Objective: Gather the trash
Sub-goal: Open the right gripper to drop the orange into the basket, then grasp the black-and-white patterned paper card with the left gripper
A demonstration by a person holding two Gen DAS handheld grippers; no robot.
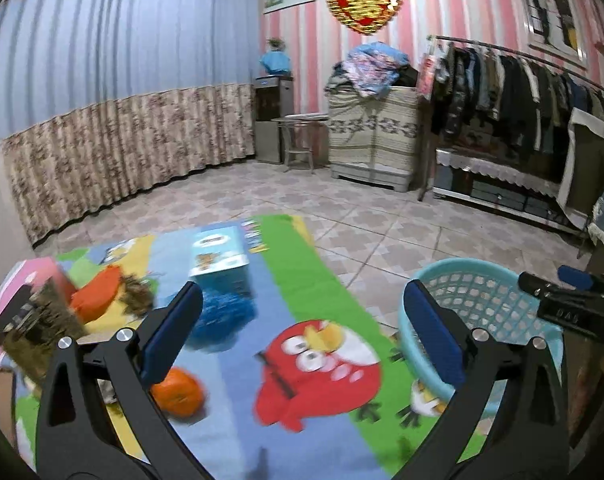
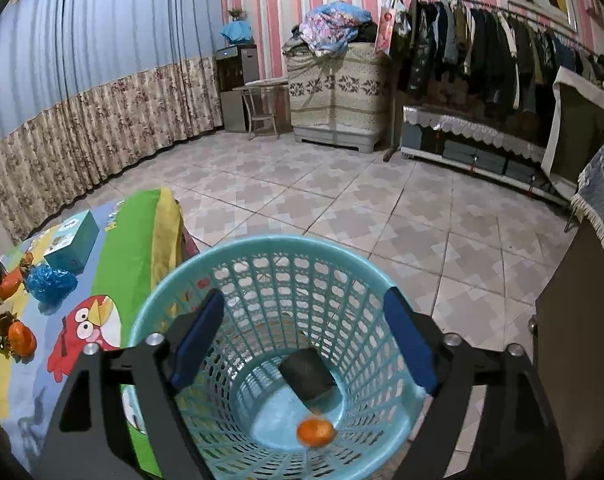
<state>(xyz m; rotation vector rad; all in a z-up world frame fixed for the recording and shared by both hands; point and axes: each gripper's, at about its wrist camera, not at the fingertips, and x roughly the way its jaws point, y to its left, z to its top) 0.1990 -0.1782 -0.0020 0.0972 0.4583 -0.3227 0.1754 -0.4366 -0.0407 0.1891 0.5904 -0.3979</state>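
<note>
A teal plastic basket (image 2: 230,280) stands on the floor beside a cartoon-print table cover (image 1: 302,280); it also shows in the left wrist view (image 1: 481,292). Inside it lie a dark block (image 2: 307,374) and an orange peel piece (image 2: 315,432), blurred. My right gripper (image 2: 303,344) is open and empty above the basket. My left gripper (image 1: 302,328) is open and empty above the cover. On the cover lie an orange peel (image 1: 180,394), a crumpled blue bag (image 1: 222,316), another orange piece (image 1: 98,298) and a teal tissue box (image 1: 218,256).
A brown box (image 1: 34,320) stands at the cover's left edge. The right gripper's body (image 1: 569,300) shows at the right of the left wrist view. Tiled floor (image 2: 341,200) lies beyond, with a curtain, a cabinet (image 2: 333,100) and a clothes rack (image 2: 481,52). A dark cabinet (image 2: 581,340) stands right of the basket.
</note>
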